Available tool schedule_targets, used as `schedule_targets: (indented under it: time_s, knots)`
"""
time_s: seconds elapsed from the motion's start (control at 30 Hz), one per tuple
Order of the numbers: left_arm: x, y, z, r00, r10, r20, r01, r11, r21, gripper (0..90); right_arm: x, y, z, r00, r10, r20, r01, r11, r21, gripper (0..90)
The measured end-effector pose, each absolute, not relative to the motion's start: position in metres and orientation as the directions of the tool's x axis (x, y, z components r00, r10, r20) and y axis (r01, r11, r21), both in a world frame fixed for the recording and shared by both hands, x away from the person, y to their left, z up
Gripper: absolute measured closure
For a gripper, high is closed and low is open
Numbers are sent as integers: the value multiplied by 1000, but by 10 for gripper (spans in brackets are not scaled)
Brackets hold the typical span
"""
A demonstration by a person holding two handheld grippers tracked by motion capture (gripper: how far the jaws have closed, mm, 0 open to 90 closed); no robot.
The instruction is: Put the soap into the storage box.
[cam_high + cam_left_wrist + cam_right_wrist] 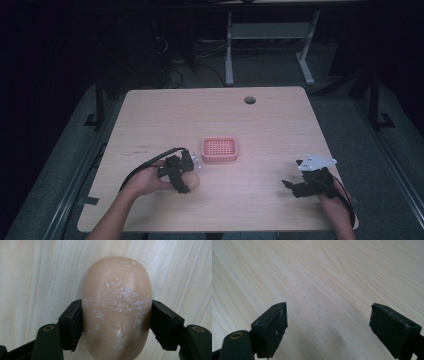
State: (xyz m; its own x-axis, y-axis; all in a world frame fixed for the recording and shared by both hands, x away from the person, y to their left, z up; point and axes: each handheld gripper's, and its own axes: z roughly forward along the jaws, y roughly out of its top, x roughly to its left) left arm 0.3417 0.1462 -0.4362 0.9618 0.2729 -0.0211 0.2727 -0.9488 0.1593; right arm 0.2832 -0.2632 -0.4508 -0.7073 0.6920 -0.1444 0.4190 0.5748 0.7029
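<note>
The left gripper [116, 325] clamps the soap bar [117, 307] across its width, likely to lift it toward the pink dish [219, 149], while the right gripper [328, 325] waits wide open.

No legible text, label or number on anything.

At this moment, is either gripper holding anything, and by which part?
The left gripper is shut on the tan soap bar, pads pressing its two long sides near the middle. The right gripper is open over bare table, holding nothing.
</note>
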Motion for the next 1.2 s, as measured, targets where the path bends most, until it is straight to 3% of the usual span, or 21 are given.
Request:
schedule_targets:
  time_s: [0.23, 1.2]
  knots:
    - [346, 148, -427, 957, 287, -52, 291, -933, 210, 322, 283, -264, -452, -701, 700, -140, 427, 568, 703, 142]
    - [376, 135, -396, 970, 230, -82, 244, -937, 250, 322, 285, -264, -452, -723, 684, -98, 412, 541, 734, 142]
